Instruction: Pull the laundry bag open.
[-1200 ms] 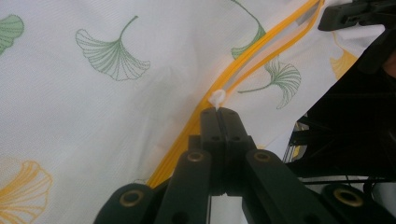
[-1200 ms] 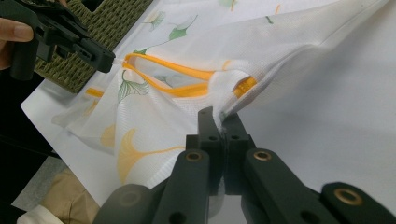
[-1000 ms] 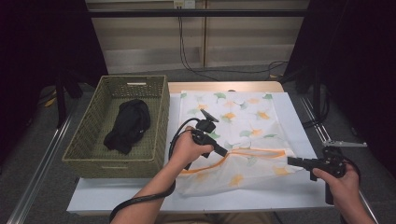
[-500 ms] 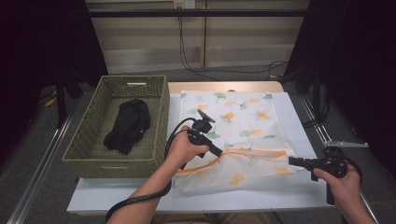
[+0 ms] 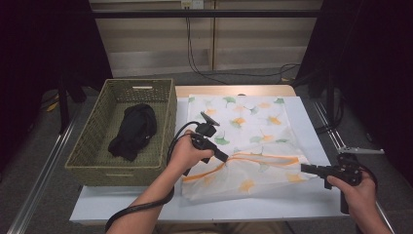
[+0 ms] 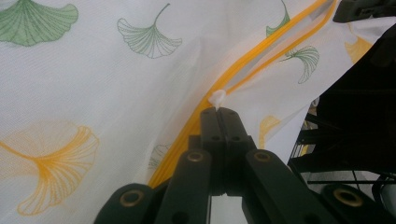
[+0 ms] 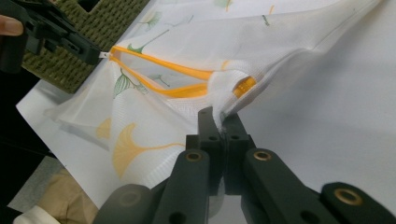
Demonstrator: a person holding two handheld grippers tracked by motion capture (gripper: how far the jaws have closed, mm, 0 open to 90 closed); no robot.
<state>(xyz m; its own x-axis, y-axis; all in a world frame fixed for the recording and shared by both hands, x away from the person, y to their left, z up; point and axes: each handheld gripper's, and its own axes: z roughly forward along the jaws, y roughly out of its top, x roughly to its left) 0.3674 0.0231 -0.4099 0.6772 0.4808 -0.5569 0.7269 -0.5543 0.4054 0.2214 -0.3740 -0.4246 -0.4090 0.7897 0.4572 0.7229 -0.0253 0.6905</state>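
Gripper-wise, both are clamped fully shut, and it's pretty clear why. Going big to small: the white table [image 5: 302,204] fills the middle of the high view, with the mesh laundry bag [image 5: 253,141] (ginkgo leaf print) spread flat across its centre. At left centre the wicker basket [image 5: 122,131] is parked just beside the bag, with a black garment [image 5: 134,130] lying in it, probably meant to be stuffed into the bag next. The orange zipper [image 7: 163,77] is seen partly opened. The right gripper [image 7: 223,119] is pinched on the bag's corner fabric at the zipper's end, seemingly so the bag is kept anchored and taut. The left gripper [image 6: 218,112] is closed on the tiny white zipper pull [image 6: 217,97], so the slider can be dragged along the track.
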